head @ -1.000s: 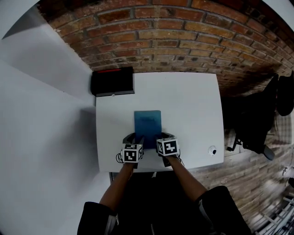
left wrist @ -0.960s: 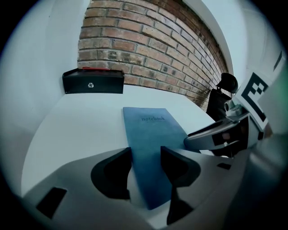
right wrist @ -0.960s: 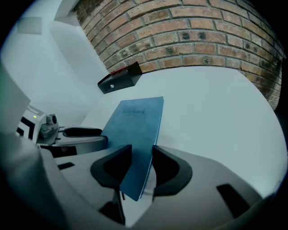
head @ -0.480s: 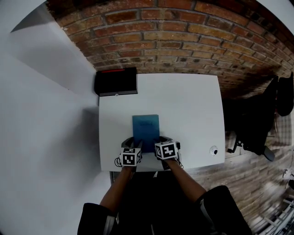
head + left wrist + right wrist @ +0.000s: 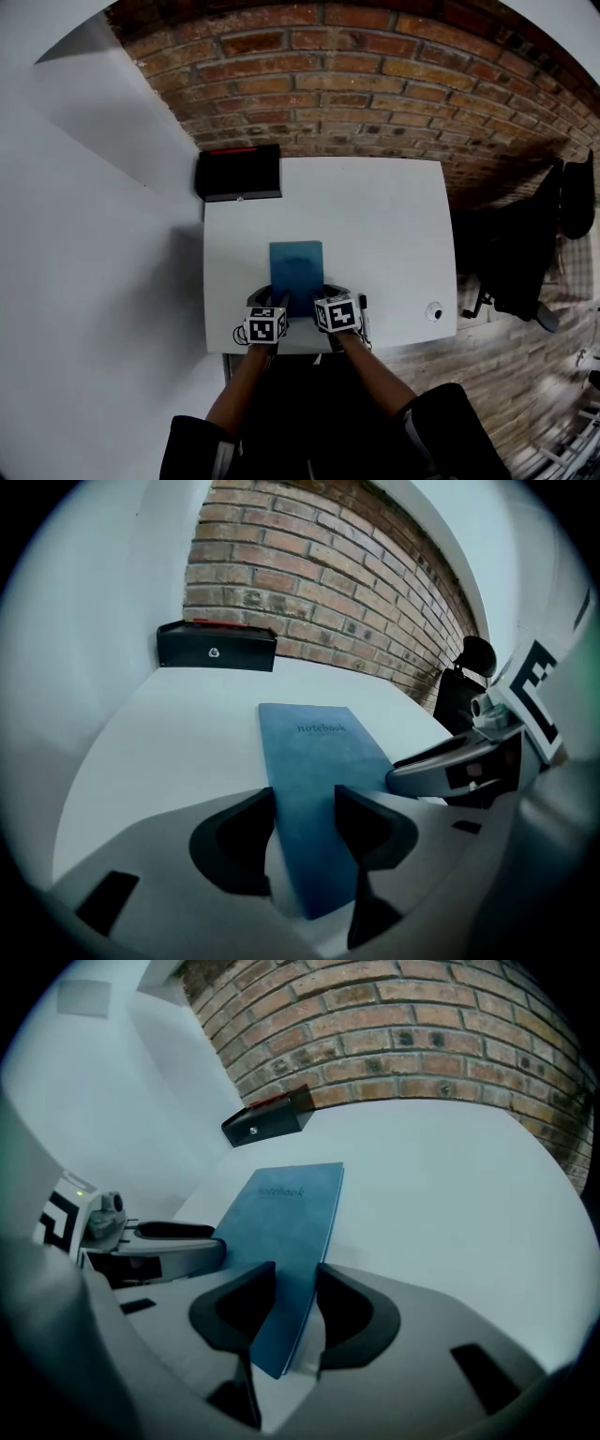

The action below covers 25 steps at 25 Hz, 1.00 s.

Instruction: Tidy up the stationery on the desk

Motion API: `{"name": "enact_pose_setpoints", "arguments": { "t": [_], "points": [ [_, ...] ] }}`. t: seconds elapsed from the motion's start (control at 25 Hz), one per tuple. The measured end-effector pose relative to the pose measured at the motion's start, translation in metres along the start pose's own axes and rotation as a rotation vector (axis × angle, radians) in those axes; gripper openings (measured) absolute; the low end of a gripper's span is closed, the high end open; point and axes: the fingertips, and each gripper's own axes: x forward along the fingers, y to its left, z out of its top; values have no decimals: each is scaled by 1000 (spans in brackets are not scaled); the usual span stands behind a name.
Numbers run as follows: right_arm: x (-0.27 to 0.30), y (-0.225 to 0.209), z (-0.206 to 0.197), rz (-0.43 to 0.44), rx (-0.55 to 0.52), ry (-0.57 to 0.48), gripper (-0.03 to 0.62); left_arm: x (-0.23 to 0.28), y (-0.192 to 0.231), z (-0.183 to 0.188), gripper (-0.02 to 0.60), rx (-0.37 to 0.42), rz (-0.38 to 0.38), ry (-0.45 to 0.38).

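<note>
Notebook (image 5: 296, 265) lies closer to the near edge of the desk (image 5: 394, 225) than a second ago; left gripper (image 5: 305, 822) and right gripper (image 5: 295, 1297) both clamp its near end, jaws narrow; probably being carried off to tidy.

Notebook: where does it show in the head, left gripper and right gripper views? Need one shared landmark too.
Head view: notebook at centre, on the desk towards its near edge.
Left gripper view: lower centre, running up from between the jaws.
Right gripper view: centre-left, tilted, between the jaws.
Landmark: black box, beyond the notebook, far left.
</note>
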Motion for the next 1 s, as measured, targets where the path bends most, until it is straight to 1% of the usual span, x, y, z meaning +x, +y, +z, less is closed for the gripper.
{"name": "enact_pose_setpoints", "arguments": {
  "t": [0.16, 0.24, 0.36, 0.44, 0.56, 0.68, 0.8, 1.0],
  "points": [
    [-4, 0, 1, -21, -21, -23, 155, -1, 0, -1, 215, 8, 2, 7],
    [-11, -2, 5, -35, -38, -56, 124, -5, 0, 3, 215, 19, 2, -6],
    [-27, -4, 17, -41, -46, -133, 100, -15, -5, 15, 215, 52, 8, -64],
    [-42, -4, 24, -41, -49, -200, 54, -23, -11, 25, 210, 76, 8, -114],
    [-61, -6, 35, -53, -72, -281, 26, -31, -20, 41, 162, 92, -14, -179],
    [-80, -13, 36, -89, -79, -318, 21, -35, -27, 48, 108, 100, -21, -199],
    [-99, -17, 33, -101, -66, -350, 21, -43, -36, 53, 49, 123, -28, -221],
    [-127, -23, 28, -87, -49, -420, 21, -50, -59, 54, 31, 131, -50, -248]
  ]
}}
